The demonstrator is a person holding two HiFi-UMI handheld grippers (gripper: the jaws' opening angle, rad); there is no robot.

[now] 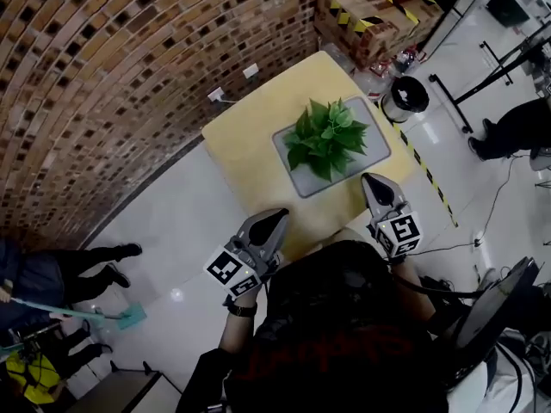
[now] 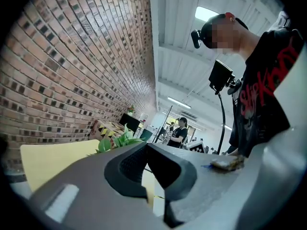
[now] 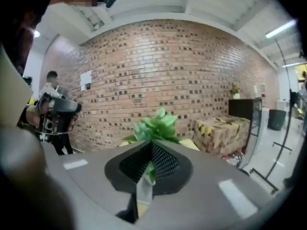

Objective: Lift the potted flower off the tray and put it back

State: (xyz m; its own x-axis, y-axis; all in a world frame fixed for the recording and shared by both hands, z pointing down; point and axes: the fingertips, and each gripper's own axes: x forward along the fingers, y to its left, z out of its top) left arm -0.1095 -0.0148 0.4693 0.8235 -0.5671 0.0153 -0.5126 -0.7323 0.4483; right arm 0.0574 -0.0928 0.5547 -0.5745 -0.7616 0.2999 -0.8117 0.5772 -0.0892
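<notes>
A leafy green potted flower (image 1: 327,136) stands on a grey tray (image 1: 379,142) in the middle of a yellow table (image 1: 245,136). My left gripper (image 1: 274,222) hovers at the table's near edge, left of the tray, shut with nothing between its jaws. Just off the tray's near right corner, my right gripper (image 1: 376,183) is also shut and empty. In the left gripper view the closed jaws (image 2: 146,147) point along the table, with leaves (image 2: 117,140) showing beyond them. The right gripper view has the flower (image 3: 156,126) straight ahead above the closed jaws (image 3: 151,145). The pot itself is hidden by leaves.
A brick wall (image 1: 103,76) runs along the table's far side. A cardboard box with black-yellow tape (image 1: 370,11) and a round bin (image 1: 405,97) stand at the back right. Striped floor tape (image 1: 422,166) passes the table's right side. People stand at the left (image 1: 52,274) and right (image 1: 516,127).
</notes>
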